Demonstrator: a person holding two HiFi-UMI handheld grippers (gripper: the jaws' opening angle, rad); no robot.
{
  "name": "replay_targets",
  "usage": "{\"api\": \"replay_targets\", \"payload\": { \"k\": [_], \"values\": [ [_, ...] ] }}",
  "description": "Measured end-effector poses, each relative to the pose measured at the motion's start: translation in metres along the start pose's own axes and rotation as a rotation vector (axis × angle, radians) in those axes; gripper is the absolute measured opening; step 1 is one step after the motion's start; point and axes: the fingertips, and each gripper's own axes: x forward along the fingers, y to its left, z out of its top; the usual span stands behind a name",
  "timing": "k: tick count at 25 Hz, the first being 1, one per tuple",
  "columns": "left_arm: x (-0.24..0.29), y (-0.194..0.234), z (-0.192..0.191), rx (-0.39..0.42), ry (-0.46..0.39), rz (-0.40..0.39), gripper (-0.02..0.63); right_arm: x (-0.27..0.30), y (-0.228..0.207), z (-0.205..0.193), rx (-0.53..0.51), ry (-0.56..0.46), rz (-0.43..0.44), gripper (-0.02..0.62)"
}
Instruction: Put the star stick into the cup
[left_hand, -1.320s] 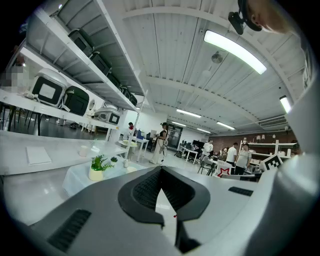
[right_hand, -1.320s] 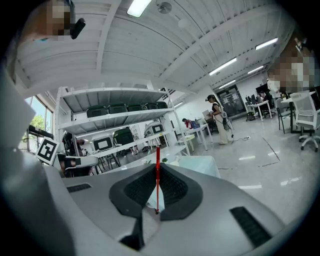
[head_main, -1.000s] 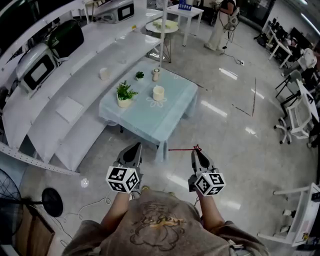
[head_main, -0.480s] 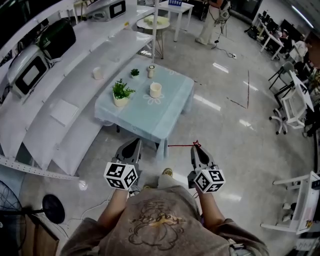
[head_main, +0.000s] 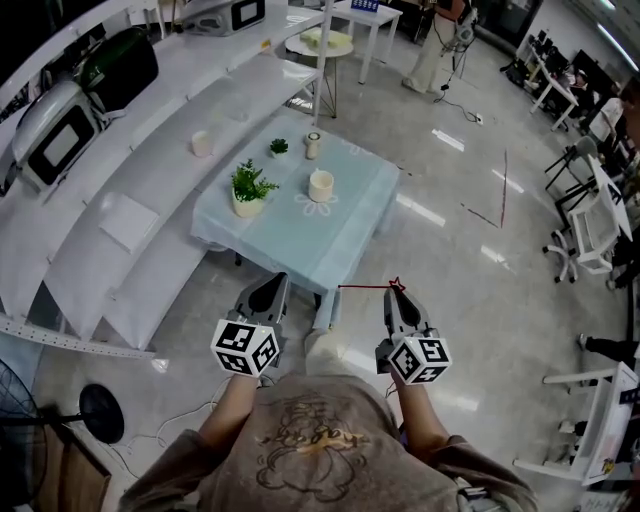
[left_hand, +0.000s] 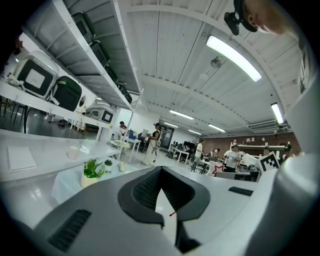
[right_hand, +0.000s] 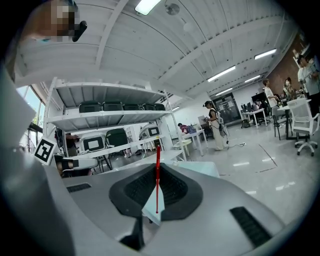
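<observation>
The star stick (head_main: 365, 287) is a thin red rod with a red star at its end, lying level and pointing left from the tip of my right gripper (head_main: 397, 297). In the right gripper view the rod (right_hand: 158, 180) stands pinched between the shut jaws (right_hand: 157, 167). The cream cup (head_main: 321, 186) stands on the light blue table (head_main: 340, 240), well ahead of both grippers. My left gripper (head_main: 272, 290) is shut with nothing in it, level with the right one above the floor. From the left gripper view (left_hand: 161, 172) the red star (left_hand: 217, 169) shows at the right.
On the table a potted plant (head_main: 248, 190), a tiny plant (head_main: 279, 148) and a small jar (head_main: 313, 146) stand near the cup. White shelves (head_main: 150, 190) run along the left with a mug (head_main: 203, 144) and appliances. Office chairs (head_main: 585, 240) stand far right.
The person has stepped, one foot now showing below the grippers, and the table sits slightly differently in view. Both grippers keep their pose, the stick still pinched in the right one.
</observation>
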Motion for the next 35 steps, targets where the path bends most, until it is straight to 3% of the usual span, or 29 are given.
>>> {"api": "replay_targets", "payload": {
  "k": [13,22,35],
  "values": [
    [0.102,0.051,0.026,-0.012,0.019,0.013,0.021,0.116,-0.038,0.027,0.009,0.026,0.021,0.021],
    [0.175,0.08,0.053,-0.015,0.009,0.066,0.021,0.2,-0.07,0.058,0.002,0.046,0.077,0.021],
    [0.235,0.111,0.067,-0.021,0.003,0.122,0.021,0.271,-0.1,0.083,-0.007,0.048,0.127,0.021]
  ]
}}
